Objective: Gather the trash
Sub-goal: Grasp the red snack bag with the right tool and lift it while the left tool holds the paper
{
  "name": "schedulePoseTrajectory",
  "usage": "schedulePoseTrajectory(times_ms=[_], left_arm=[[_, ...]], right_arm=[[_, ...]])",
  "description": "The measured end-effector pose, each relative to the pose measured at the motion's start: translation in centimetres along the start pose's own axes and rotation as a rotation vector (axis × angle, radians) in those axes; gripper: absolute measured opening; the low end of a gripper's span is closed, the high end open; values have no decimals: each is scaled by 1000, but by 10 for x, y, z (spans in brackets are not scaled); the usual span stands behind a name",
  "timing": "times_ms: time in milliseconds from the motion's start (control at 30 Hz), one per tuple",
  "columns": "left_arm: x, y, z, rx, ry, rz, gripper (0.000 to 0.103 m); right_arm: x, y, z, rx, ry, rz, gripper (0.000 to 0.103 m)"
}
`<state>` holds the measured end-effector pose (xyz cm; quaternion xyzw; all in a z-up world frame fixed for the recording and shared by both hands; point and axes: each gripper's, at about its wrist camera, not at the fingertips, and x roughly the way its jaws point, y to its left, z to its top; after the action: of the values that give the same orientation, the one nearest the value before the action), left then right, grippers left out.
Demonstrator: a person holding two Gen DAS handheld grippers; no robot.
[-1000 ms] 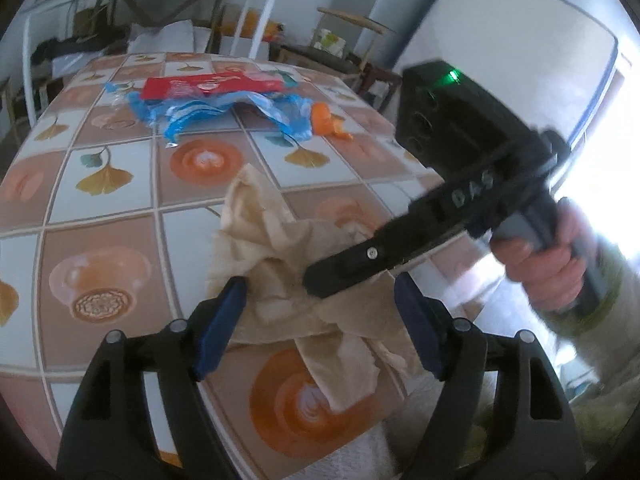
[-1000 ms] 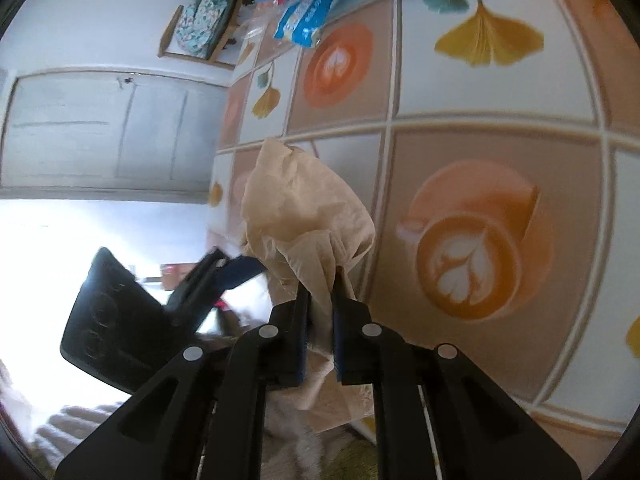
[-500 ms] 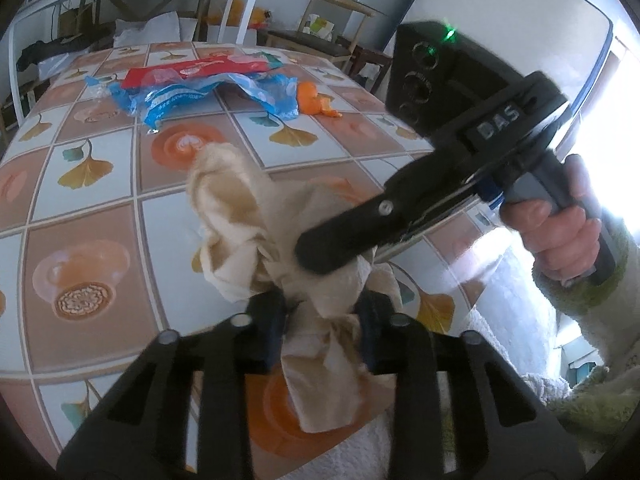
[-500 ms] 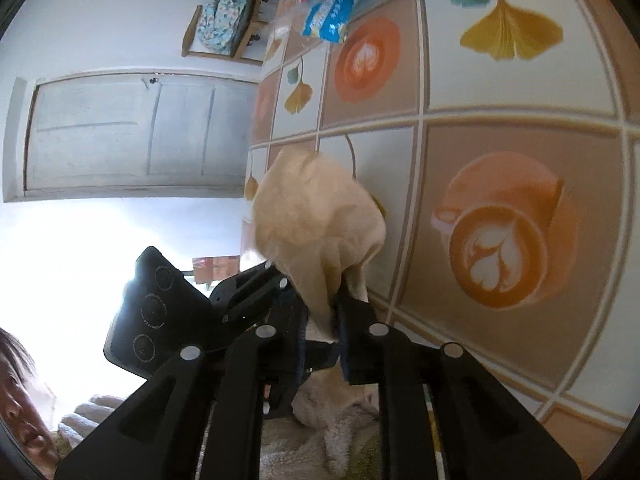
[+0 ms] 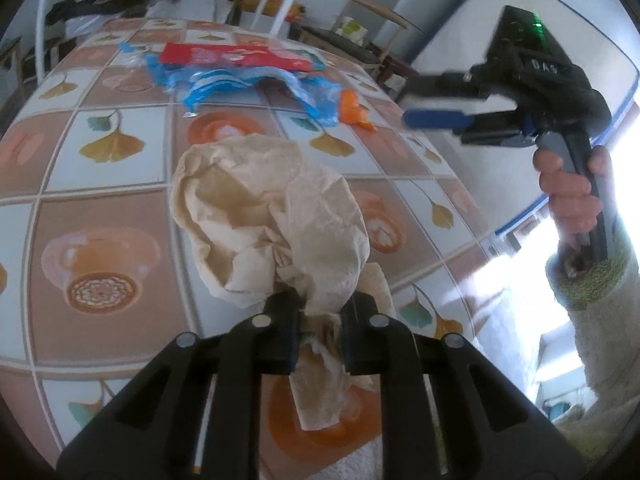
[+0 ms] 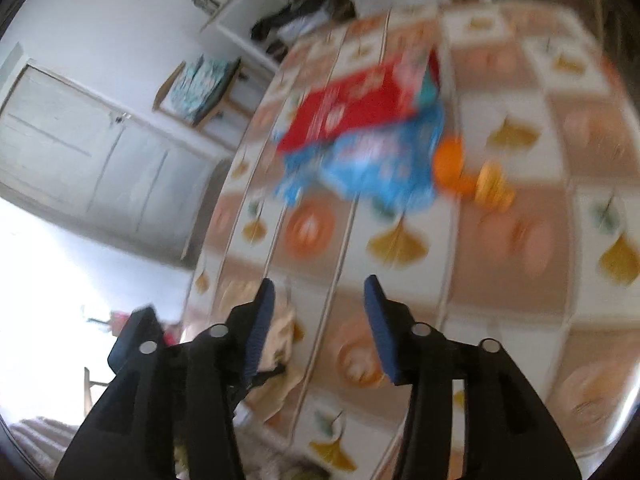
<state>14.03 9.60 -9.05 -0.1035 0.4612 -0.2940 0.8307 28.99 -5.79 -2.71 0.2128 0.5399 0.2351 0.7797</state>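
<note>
The left hand-held gripper (image 5: 320,332) has just closed on the crumpled beige paper napkin (image 5: 272,220), collected. The right hand-held gripper (image 6: 320,312), jaws just parted and empty, faces the red and blue plastic wrappers (image 6: 368,136) and orange peel (image 6: 472,178) waiting beyond it on the tiled tabletop (image 5: 100,200).

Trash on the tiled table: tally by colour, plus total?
Beige crumpled paper napkin: 1, clamped in the left gripper
Red plastic wrapper: 1
Blue plastic wrapper: 1
Orange peel pieces: 2, as far as the blur shows
Total: 5
The right gripper holds nothing; its jaws have just been opening.
</note>
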Motion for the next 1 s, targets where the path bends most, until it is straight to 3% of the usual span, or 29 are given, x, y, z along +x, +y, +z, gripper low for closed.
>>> schedulePoseTrajectory(times_ms=[133,367,433,633,800,1000], left_arm=[[-4,16,4,-68,-9,2,14],[-6,28,9,-117,-14,-6,14],[-6,29,9,-120,-15,-10,14],[-7,30,10,-125,-13,-18,14],[-7,32,12,-128,-12,-25,14],[-9,36,11,-127,-15,-41,14]], right_arm=[[-3,13,31,-86,-84,-121,59],[41,59,62,-525,-179,-578,63],[55,65,69,-576,-165,-601,63],[104,105,90,-748,-116,-559,63],[153,132,85,-908,-62,-601,62],[188,135,65,-1045,-24,-712,47]])
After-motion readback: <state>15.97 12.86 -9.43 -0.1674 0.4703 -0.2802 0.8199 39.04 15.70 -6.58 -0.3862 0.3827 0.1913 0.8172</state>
